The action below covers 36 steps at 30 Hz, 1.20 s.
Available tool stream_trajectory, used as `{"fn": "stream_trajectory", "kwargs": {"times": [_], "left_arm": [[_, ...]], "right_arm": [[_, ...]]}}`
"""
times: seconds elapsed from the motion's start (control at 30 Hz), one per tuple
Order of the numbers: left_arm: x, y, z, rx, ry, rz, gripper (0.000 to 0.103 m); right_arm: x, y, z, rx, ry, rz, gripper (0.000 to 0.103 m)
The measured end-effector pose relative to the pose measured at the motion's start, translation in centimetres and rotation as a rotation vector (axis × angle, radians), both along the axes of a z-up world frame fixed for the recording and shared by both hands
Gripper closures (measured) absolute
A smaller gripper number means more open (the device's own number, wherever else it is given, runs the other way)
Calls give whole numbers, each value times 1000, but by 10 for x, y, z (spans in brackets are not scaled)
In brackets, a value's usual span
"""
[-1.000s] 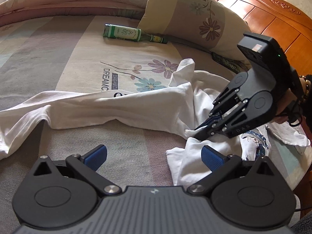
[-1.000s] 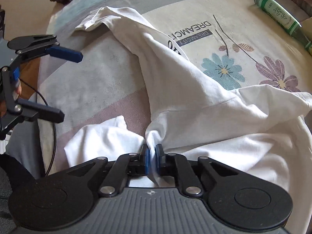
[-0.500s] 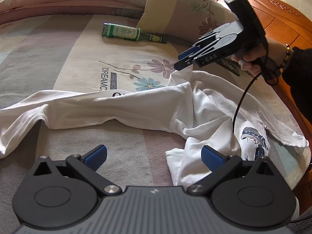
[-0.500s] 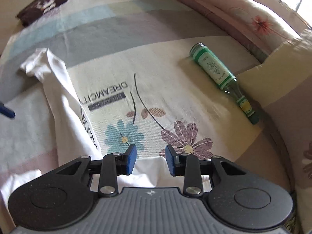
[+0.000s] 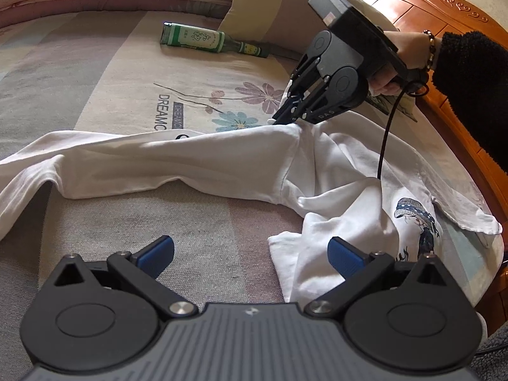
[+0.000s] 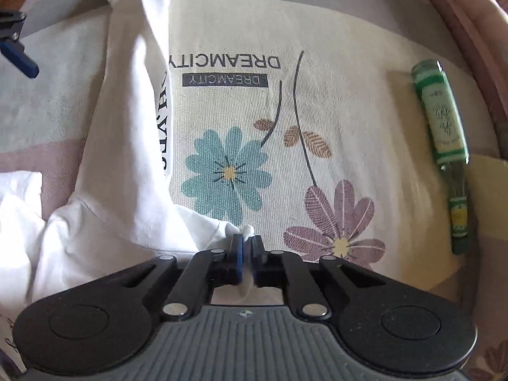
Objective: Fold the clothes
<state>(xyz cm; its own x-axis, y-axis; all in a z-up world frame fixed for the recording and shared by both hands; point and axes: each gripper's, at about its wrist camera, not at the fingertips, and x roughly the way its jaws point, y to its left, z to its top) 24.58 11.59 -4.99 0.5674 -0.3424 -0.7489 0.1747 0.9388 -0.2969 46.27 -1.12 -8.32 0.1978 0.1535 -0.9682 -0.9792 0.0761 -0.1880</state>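
Note:
A crumpled white shirt with a blue figure print lies spread across the bed. My right gripper points steeply down at the shirt's far edge, beside the printed flowers. In the right wrist view its jaws are closing, and the pads of the right gripper pinch a small fold of the shirt. My left gripper hovers open over the bedsheet near me. Nothing sits between its blue pads, and a corner of the shirt lies just beside its right finger.
A green glass bottle lies on the flowered bedsheet against a pillow. A wooden headboard rises at the right. A person's hand in a dark sleeve holds the right gripper, with a black cable hanging from it.
The right gripper let go of the shirt near my left gripper, swung away to the shirt's far edge by the flowers, and shut on the cloth there. The left gripper stayed put.

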Motion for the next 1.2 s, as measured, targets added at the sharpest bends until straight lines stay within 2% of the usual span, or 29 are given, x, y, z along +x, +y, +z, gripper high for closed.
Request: {"fn": "stream_trajectory", "kwargs": {"times": [0.1,0.27,0.4,0.47,0.53,0.57,0.63,0.77,0.87,1.03,1.2], "left_arm": [[0,-1,-3,-7,6,4,1],[-3,-1,-1,-13,4,5,1],[-4,1,-1,-30,3,20,1],[-4,0,-1,-36,5,22,1],[-4,0,-1,-41,1,19,1],[-4,0,0,-43,-1,17,1],[-4,0,1,-46,-4,15,1],[-8,-3,6,-40,-12,14,1],[-11,-7,13,-35,-21,-2,1],[-7,-26,24,-4,-31,-41,1],[4,-56,32,1,-44,-82,1]], "right_arm": [[-2,6,3,44,-39,7,95],[11,39,22,241,-8,-50,95],[15,70,8,236,-1,-51,95],[17,77,-3,210,-19,-78,92],[18,73,1,236,-21,-103,88],[19,65,8,257,-32,-125,82],[20,45,25,296,-52,-177,76],[16,-15,58,368,-88,-286,58],[9,-77,68,390,-110,-395,57],[-1,-183,62,391,-141,-628,57],[-6,-258,30,377,-112,-790,57]]}}
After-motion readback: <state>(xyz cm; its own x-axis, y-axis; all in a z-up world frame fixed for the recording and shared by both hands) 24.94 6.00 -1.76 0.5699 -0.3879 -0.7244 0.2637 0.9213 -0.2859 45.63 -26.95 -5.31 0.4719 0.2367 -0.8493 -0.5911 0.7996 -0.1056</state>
